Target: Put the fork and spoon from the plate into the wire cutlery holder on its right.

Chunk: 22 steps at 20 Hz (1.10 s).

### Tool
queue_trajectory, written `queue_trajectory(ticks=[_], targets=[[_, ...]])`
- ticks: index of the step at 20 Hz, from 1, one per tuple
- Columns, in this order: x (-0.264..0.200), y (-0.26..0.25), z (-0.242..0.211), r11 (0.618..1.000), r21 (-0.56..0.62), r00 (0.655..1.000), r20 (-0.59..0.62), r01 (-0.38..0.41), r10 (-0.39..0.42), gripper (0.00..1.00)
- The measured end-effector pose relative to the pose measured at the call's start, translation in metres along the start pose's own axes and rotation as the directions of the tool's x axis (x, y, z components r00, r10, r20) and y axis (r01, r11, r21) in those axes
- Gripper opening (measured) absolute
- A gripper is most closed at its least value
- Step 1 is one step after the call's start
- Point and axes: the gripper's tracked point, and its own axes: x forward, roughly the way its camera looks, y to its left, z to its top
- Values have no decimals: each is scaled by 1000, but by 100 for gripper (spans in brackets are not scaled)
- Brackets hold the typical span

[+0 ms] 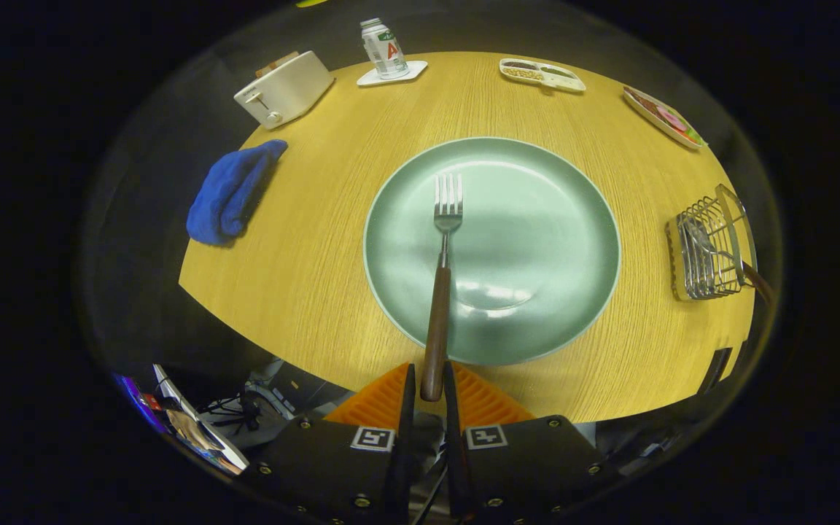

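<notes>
Wooden-handled fork (439, 292) sits clamped by its handle end between the closed tongs (427, 383), tines over the green plate (537, 219), while the spoon (704, 244) already stands in the wire cutlery holder (712, 251) near the table's right edge, so half remains.

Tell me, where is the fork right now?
In the gripper view, the fork has its wooden handle clamped in the gripper, its tines reaching out over the green plate, left of the wire cutlery holder.

Glossy green plate (537, 219), metal fork (443, 255) with wooden handle, wood-grain table (318, 240), wire holder (708, 251)
</notes>
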Motion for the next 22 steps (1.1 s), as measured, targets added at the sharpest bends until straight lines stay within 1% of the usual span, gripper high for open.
queue_trajectory(ticks=[1, 3, 4, 5, 6, 7, 9, 11, 13, 14, 18, 20, 22], targets=[[0, 3, 2, 1000, 1, 1000, 9, -14, 14, 21], [-2, 3, 2, 1000, -26, 1000, -6, -6, 6, 21], [-14, -2, 7, 1000, -18, 1000, -5, 18, -18, 21], [1, -3, 1, 999, -38, 1000, -17, 18, -19, 11], [-2, -6, 4, 999, -31, 1000, -6, 24, -24, 11], [-3, -6, 2, 999, -48, 1000, -11, 20, -21, 3], [-10, -3, 3, 996, -85, 1000, -15, -7, 6, 3], [-20, -9, 4, 992, -128, 1000, -13, -12, 10, 3], [-30, -11, 6, 992, -119, 999, -26, -45, 43, 3], [-36, -15, 7, 991, -121, 998, -31, -50, 46, 3], [-66, -43, 13, 985, -168, 999, -42, -26, 20, 3], [-82, -60, 13, 982, -189, 999, -48, -1, -8, 3], [-100, -77, 7, 978, -209, 997, -76, 12, -28, 3]])
